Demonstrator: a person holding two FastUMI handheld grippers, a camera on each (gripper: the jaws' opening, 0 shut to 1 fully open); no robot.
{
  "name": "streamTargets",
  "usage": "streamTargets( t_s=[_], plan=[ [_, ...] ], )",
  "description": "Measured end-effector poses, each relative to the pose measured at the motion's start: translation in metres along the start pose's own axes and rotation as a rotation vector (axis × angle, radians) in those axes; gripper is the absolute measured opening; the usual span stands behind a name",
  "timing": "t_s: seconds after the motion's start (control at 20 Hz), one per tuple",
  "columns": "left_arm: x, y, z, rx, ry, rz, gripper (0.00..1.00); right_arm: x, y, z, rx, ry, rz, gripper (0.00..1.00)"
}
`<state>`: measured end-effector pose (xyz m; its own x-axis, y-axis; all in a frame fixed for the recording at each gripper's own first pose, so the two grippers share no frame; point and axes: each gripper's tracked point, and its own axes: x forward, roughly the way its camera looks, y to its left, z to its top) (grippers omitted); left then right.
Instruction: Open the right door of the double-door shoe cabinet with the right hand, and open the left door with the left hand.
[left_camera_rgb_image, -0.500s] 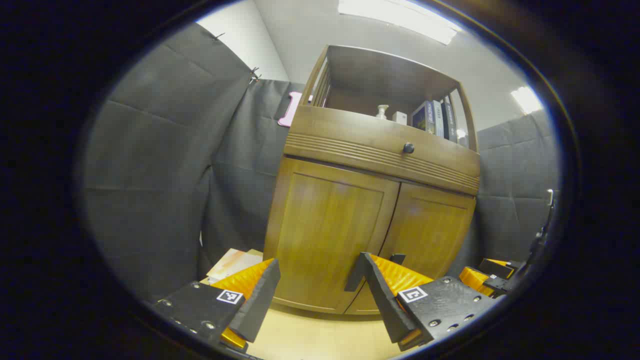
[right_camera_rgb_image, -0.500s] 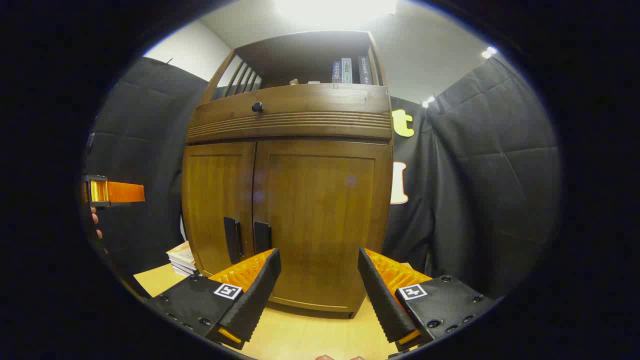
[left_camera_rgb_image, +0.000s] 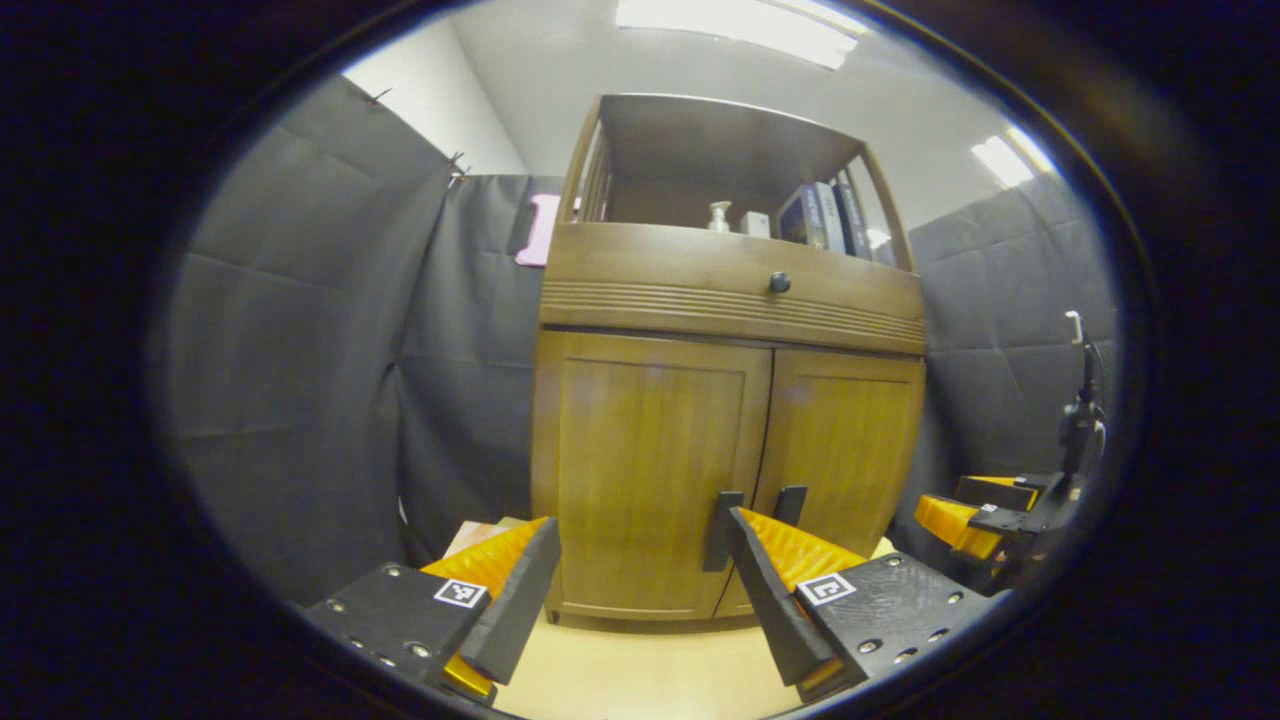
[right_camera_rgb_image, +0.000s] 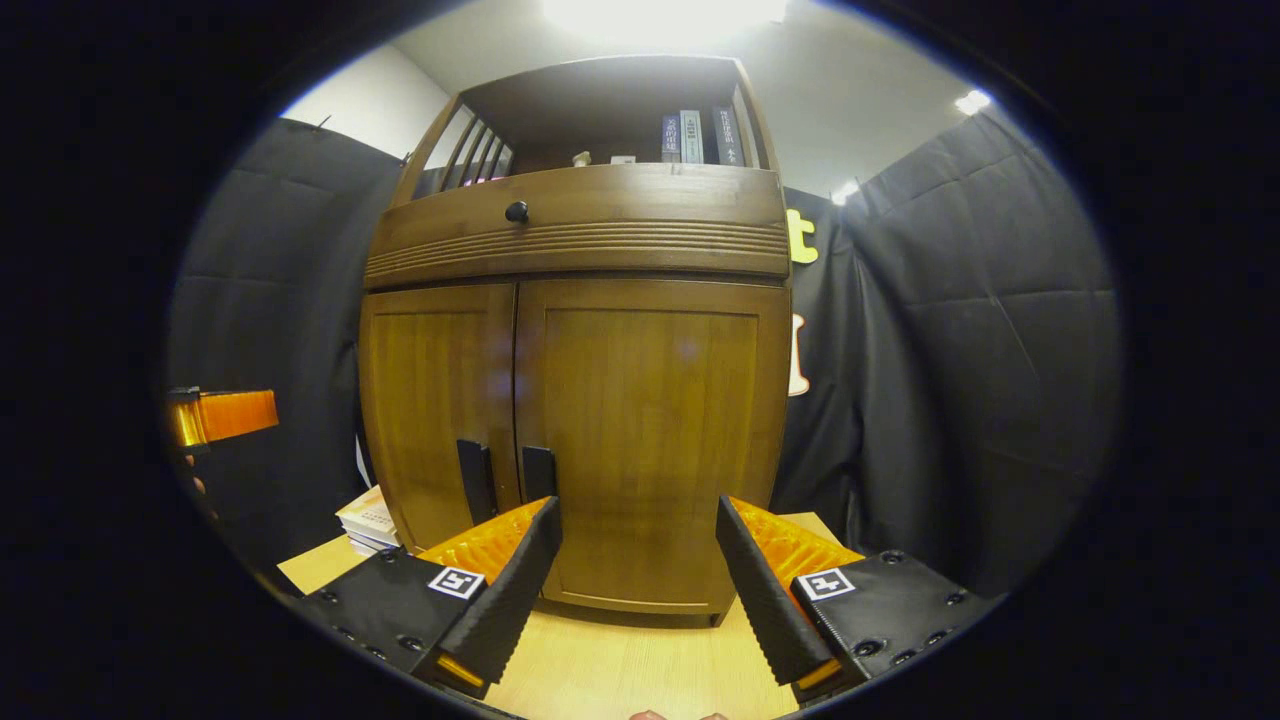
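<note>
A brown wooden shoe cabinet (left_camera_rgb_image: 730, 290) (right_camera_rgb_image: 580, 240) stands ahead with both doors closed. The left door (left_camera_rgb_image: 650, 460) (right_camera_rgb_image: 435, 400) and right door (left_camera_rgb_image: 845, 450) (right_camera_rgb_image: 655, 420) each carry a dark vertical handle by the middle seam: left handle (left_camera_rgb_image: 722, 530) (right_camera_rgb_image: 476, 480), right handle (left_camera_rgb_image: 790, 505) (right_camera_rgb_image: 538, 472). My left gripper (left_camera_rgb_image: 640, 575) is open, a short way in front of the left door. My right gripper (right_camera_rgb_image: 635, 560) is open before the right door, to the right of its handle. The right gripper also appears at the far right (left_camera_rgb_image: 975, 515), the left gripper at the far left (right_camera_rgb_image: 222, 415).
The cabinet has a drawer with a round black knob (left_camera_rgb_image: 779, 283) and an open shelf with books (left_camera_rgb_image: 822, 215) and a bottle (left_camera_rgb_image: 717, 216). It stands on a light wooden floor (right_camera_rgb_image: 600, 670). A stack of books (right_camera_rgb_image: 368, 520) lies by its left foot. Black cloth walls surround it.
The left gripper view has levelled and swung, so the cabinet now stands more upright and the left handle shows clear of the finger. The right gripper has shifted slightly; the cabinet sits a little lower.
</note>
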<state>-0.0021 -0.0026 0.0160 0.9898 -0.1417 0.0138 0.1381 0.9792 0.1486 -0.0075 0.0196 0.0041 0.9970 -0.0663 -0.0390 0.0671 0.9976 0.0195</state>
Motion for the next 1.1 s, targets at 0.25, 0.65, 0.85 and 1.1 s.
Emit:
streamTargets(
  t_s=[0.25,0.65,0.85,1.1],
  plan=[
    [-0.006,0.013,-0.019,-0.033,0.024,0.012,0.98,-0.005,0.009,-0.009,0.017,0.012,-0.035,0.97],
    [-0.023,0.018,-0.039,-0.023,0.036,-0.013,0.98,-0.005,0.023,-0.01,0.028,0.02,-0.048,0.97],
    [-0.027,0.012,-0.053,0.02,0.046,-0.051,0.98,0.016,0.036,-0.001,0.062,0.002,-0.042,0.97],
    [-0.029,0.005,-0.072,0.01,0.075,-0.103,0.98,0.058,0.048,0.029,0.078,-0.037,-0.046,0.97]
  ],
)
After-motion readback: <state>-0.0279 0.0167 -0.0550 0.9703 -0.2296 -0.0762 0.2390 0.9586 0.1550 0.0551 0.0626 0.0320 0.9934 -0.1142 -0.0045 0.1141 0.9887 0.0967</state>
